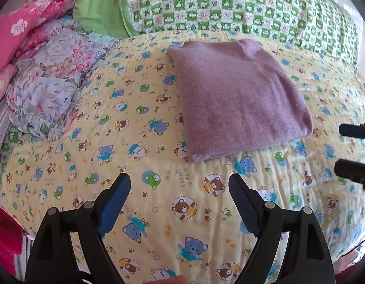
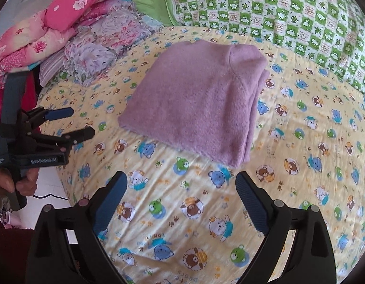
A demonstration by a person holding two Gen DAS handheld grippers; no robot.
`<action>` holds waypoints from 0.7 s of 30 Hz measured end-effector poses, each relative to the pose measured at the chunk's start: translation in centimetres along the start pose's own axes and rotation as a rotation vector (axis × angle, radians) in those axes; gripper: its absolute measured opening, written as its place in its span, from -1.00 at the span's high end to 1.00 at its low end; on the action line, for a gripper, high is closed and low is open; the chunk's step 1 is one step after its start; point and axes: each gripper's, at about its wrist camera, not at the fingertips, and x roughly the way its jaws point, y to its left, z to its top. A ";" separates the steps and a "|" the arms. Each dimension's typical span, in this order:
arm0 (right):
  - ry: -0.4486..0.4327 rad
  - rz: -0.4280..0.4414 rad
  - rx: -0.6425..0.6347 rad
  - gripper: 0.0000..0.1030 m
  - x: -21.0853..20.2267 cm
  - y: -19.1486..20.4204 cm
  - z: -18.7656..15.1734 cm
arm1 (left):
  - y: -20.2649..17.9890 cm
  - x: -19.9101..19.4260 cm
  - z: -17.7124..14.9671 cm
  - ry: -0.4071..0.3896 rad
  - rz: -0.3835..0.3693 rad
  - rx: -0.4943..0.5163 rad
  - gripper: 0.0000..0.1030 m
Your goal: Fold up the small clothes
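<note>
On left tongs: "GenRobot.AI"

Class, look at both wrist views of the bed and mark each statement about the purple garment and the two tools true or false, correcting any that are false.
1. The purple garment lies folded on the bear-print sheet. True.
2. The left tool is clamped on the garment. False: its fingers are spread apart, hold nothing, and are short of the garment.
3. The right tool is open and empty. True.
4. The garment lies on the green checked quilt. False: it lies on the yellow sheet, nearer than the quilt.
5. Pink floral bedding is piled to the left of the garment. True.
</note>
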 end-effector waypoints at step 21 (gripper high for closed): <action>0.050 -0.010 0.056 -0.82 3.1 -1.5 -0.1 | -1.0 3.8 -0.5 0.068 -0.022 0.029 -0.66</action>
